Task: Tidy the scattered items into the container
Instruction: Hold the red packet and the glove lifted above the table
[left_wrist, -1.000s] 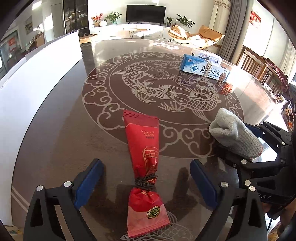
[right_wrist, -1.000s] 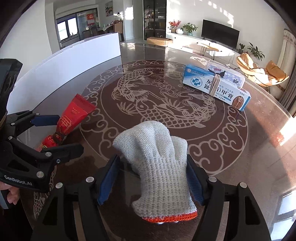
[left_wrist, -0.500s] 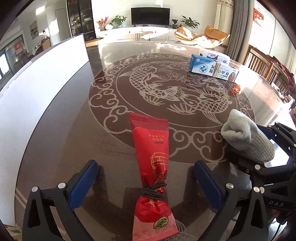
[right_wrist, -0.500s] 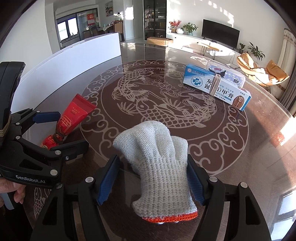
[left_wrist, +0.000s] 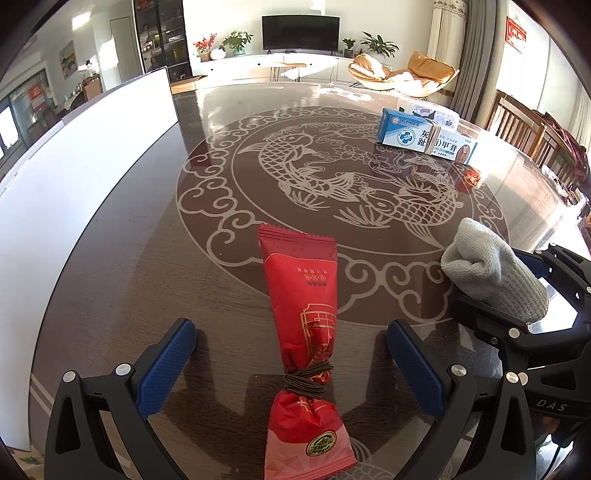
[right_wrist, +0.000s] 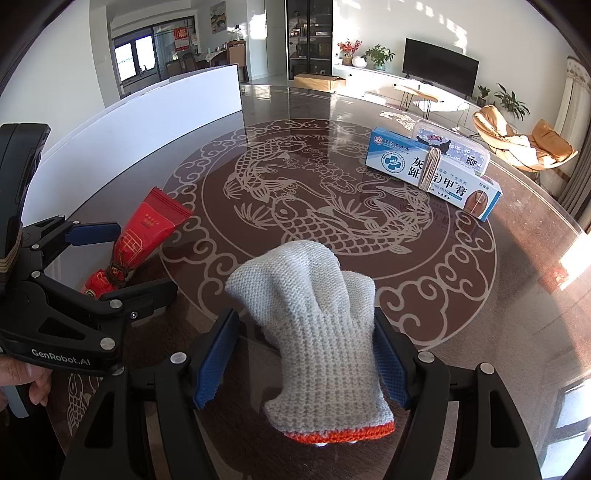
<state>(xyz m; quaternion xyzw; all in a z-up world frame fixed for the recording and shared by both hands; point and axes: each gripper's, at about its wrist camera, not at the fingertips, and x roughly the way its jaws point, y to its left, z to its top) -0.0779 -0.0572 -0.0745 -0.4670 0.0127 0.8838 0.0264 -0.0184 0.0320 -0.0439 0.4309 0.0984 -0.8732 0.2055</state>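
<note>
Both grippers poised over their items, neither lifted yet.

The left gripper (left_wrist: 291, 362) stands spread wide around the red foil snack packet tied with a brown band (left_wrist: 303, 317), touching nothing; the right gripper (right_wrist: 303, 354) brackets the grey knitted glove with an orange cuff (right_wrist: 314, 332), its blue pads (right_wrist: 216, 360) seemingly just touching (grip uncertain). Both items lie on the dark glossy counter (left_wrist: 122, 258). Next, I judge: clench, then carry toward the clear plastic container (right_wrist: 450, 151) at 1 o'clock.

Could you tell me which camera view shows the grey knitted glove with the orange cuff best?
The right wrist view: the grey knitted glove with the orange cuff fills the centre between the right gripper's jaws, cuff and folded fingers visible. The left wrist view shows only its bunched finger end at the right edge, cuff hidden.
</note>
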